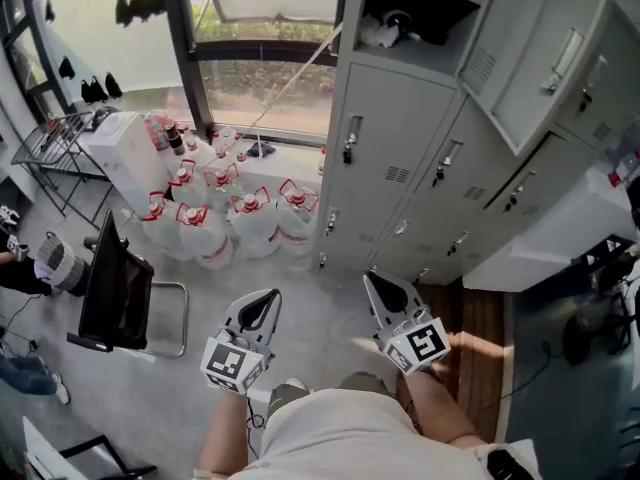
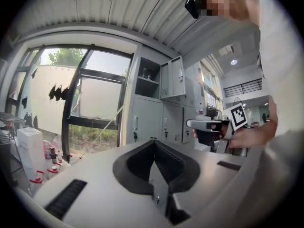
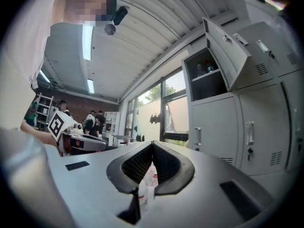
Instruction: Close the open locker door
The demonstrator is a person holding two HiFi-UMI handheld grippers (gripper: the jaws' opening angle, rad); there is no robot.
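In the head view, the locker door stood swung out at the top right. It was just beside its open compartment, in the upper row of the lockers. From the right gripper the door lay toward one o'clock. From the left gripper it lay toward two o'clock and farther off. Both grippers were well apart from it, and the right hand looked the nearer.

In the left gripper view, its fingers were pressed together with nothing between them. The lockers stood ahead at twelve o'clock, with the open compartment high above the tips.

In the right gripper view, its fingers also met at the tips, empty. The door hung high at one o'clock with its long edge upright. It seemed hinged on the compartment's right side, with the free edge leaning out toward the person. Closing it would likely need a reach up and a push on that outer face.
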